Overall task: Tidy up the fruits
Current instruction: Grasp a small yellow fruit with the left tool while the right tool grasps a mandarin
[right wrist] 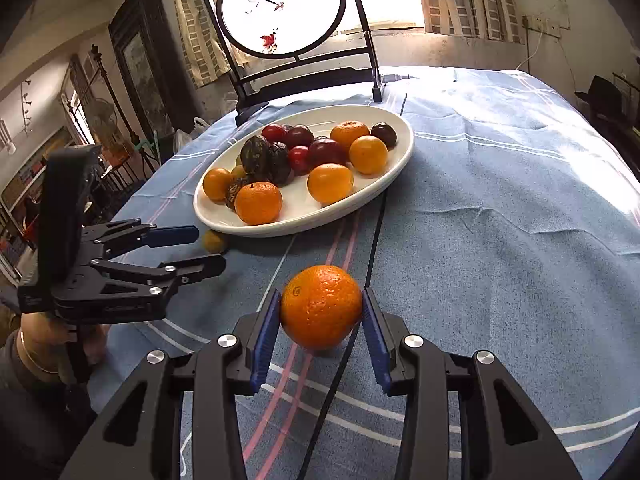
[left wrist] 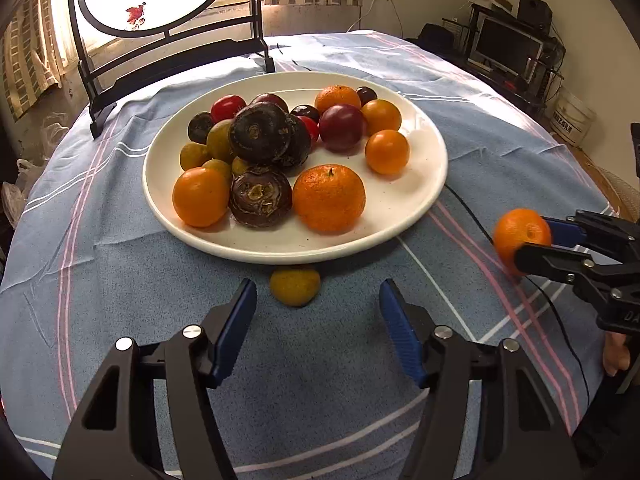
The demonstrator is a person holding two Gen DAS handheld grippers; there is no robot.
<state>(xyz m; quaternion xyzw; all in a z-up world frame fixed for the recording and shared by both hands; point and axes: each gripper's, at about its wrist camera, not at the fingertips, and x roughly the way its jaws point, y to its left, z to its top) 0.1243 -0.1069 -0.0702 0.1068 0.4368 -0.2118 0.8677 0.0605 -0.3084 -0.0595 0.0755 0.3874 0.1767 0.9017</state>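
A white plate (left wrist: 280, 254) on the blue striped cloth holds several oranges, dark round fruits, red ones and small yellow-green ones. One small yellow-green fruit (left wrist: 295, 290) lies on the cloth just in front of the plate's near rim. My left gripper (left wrist: 318, 286) is open, its blue pads on either side of that fruit without touching it. To the right, my right gripper (right wrist: 321, 294) is shut on an orange (right wrist: 321, 306) low over the cloth, with both pads pressing its sides. From the left wrist view the orange (left wrist: 520, 236) shows at the right edge.
A round painted screen on a black stand (left wrist: 160, 0) rises behind the plate. A black cable (right wrist: 376, 236) runs across the cloth past the plate toward me. A hand (right wrist: 36, 344) holds the left gripper's handle. Furniture and a monitor (left wrist: 506, 46) stand beyond the table's right edge.
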